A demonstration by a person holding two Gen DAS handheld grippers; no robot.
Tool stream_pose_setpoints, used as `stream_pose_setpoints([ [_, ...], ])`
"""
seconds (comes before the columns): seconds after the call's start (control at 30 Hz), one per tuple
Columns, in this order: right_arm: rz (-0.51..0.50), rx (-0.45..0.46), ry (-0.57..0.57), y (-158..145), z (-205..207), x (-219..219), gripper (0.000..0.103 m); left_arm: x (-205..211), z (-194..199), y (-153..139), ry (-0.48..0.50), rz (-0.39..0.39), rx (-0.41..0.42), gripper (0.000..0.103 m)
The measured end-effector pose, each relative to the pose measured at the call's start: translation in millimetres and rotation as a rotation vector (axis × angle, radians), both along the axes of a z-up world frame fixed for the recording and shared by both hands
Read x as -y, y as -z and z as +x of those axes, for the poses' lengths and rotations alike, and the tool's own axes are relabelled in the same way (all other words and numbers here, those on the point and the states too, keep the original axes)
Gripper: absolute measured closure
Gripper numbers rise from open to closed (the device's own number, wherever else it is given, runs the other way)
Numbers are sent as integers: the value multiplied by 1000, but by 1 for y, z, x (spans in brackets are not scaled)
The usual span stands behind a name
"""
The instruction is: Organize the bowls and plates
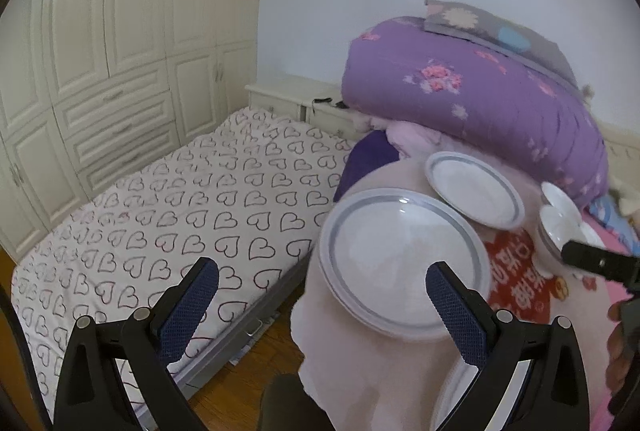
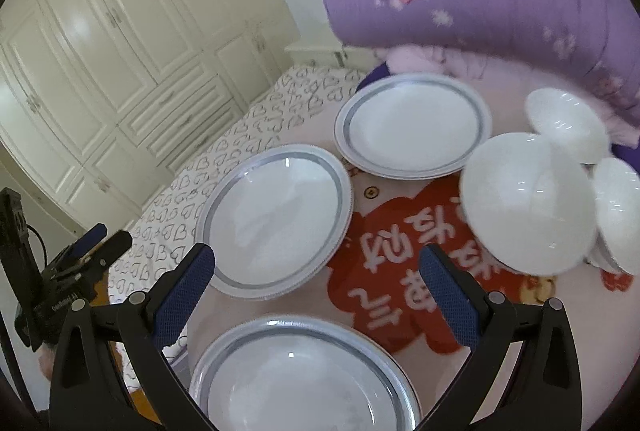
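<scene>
Nearest the left wrist lens: left gripper (image 1: 322, 285), blue-padded fingers spread wide, nothing between them, hovering at the edge of a pink blanket-covered surface (image 1: 360, 371). Just ahead, under the right-hand finger, a round white plate with a grey rim band (image 1: 402, 263); beyond it, a second such plate (image 1: 474, 189), tilted against the bedding. Further right, white ceramic bowls (image 1: 560, 215), partly hidden behind a black finger of the other gripper. Behind all, a folded purple floral quilt (image 1: 480, 95); to the left, a heart-print mattress (image 1: 160, 211) and cream wardrobe doors (image 1: 100, 31).

Nearest the right wrist lens: right gripper (image 2: 316, 271), likewise wide open and empty, poised over a third grey-rimmed plate (image 2: 304, 379) hardly seen from the left side. Same two plates further off, apart from each other. Three bowls at right, the largest (image 2: 528, 203) overlapping the other two. Red lettered cloth patch (image 2: 400, 263) between plates and bowls.

Judged as an early step: nothing stacked yet, neither tool gripping. Next move likely calls for closing on a plate rim, a thin, slick edge lying on soft bedding, so a low, level approach.
</scene>
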State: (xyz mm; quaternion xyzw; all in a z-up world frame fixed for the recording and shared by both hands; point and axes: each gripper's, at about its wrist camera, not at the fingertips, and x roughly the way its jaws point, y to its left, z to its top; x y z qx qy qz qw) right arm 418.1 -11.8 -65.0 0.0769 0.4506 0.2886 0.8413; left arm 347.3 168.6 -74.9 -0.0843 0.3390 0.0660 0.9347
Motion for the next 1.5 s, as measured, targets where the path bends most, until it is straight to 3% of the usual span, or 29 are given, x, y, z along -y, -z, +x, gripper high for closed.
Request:
stream_pose_setpoints([
  [0.17, -1, -89, -3, 22, 27, -13, 0, -29, 35, 11, 8, -66, -56, 1],
  [0.43, -48, -137, -40, 46, 49, -32, 0, -67, 108, 26, 38, -136, -152, 1],
  [0.53, -51, -149, -48, 51, 57, -37, 1, -80, 135, 36, 55, -184, -200, 4],
  [0.67, -63, -161, -46, 55, 63, -44, 1, -93, 167, 48, 76, -216, -252, 18],
  [0.87, -67, -175, -60, 58, 69, -52, 3, -100, 198, 57, 93, -218, -274, 22],
  [1.1, -66, -208, -56, 64, 76, -60, 16, -97, 211, 64, 120, -212, -292, 33],
  [1.27, -88, -224, -61, 69, 74, -68, 26, -92, 207, 74, 140, -245, -324, 57],
  [1.4, -98, -239, -61, 75, 75, -70, 35, -94, 212, 76, 156, -240, -331, 61],
  [1.5, -99, -251, -65, 78, 77, -71, 48, -92, 215, 77, 180, -242, -327, 71],
])
